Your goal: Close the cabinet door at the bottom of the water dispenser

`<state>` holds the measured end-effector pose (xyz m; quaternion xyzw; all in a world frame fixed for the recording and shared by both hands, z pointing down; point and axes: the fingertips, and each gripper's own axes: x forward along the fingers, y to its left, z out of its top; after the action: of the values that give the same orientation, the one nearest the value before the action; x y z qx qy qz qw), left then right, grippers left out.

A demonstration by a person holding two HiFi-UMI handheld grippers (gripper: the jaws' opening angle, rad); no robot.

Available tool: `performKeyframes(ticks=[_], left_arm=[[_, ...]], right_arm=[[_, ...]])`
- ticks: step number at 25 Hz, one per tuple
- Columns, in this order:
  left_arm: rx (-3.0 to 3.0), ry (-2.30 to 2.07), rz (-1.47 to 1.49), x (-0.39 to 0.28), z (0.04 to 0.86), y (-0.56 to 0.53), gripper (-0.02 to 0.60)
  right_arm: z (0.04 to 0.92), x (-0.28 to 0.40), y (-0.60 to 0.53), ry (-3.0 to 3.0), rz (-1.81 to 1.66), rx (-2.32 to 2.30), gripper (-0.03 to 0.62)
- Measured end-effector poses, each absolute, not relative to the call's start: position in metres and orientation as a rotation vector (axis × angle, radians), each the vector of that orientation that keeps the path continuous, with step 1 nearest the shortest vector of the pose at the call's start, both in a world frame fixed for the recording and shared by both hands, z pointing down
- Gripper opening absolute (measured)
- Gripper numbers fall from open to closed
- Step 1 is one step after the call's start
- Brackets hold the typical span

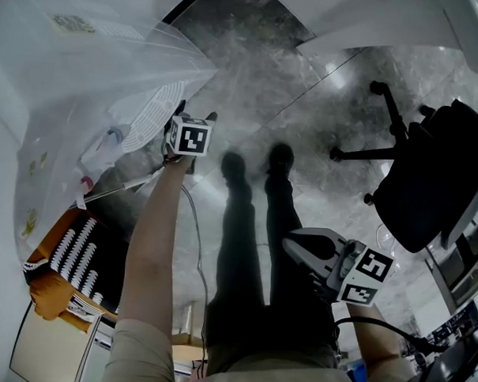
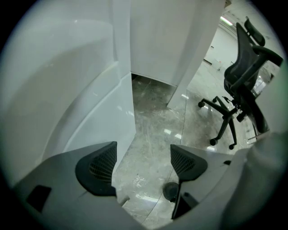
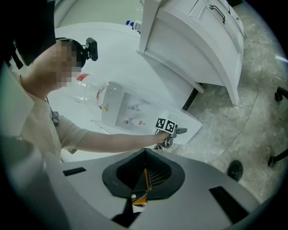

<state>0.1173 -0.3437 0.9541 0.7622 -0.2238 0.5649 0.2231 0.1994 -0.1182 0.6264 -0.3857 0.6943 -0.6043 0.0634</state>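
Marble floor [image 2: 153, 117], left gripper [image 2: 144, 161] spread by cabinet door [image 3: 190, 129] (labels [image 3: 135, 122] illegible)

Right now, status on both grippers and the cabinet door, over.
Left gripper open beside cabinet door. Right gripper shut, held back. Door looks ajar. Nothing seen blocking.

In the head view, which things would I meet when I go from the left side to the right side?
From the left: water bottle → left gripper → shoes → right gripper → office chair.
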Motion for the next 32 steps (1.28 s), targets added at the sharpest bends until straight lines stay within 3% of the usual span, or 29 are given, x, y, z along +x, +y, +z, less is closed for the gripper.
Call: performKeyframes(ticks=[7, 14, 32], left_arm=[[2.124, -0.495, 1.54, 0.109, 0.923, -0.304, 0.365], [2.092, -0.445, 1.442, 0.087, 0.834, -0.245, 0.365], [2.211, -0.576, 0.683, 0.073, 0.486, -0.244, 0.364]], right_arm=[[0.629, 0.188, -0.122, 2.109, -1.831, -1.15, 0.0], [0.556, 0.186, -0.154, 2.138, -1.746, -1.099, 0.0], [0.35, 0.121, -0.226, 2.341, -1.428, -0.857, 0.0]])
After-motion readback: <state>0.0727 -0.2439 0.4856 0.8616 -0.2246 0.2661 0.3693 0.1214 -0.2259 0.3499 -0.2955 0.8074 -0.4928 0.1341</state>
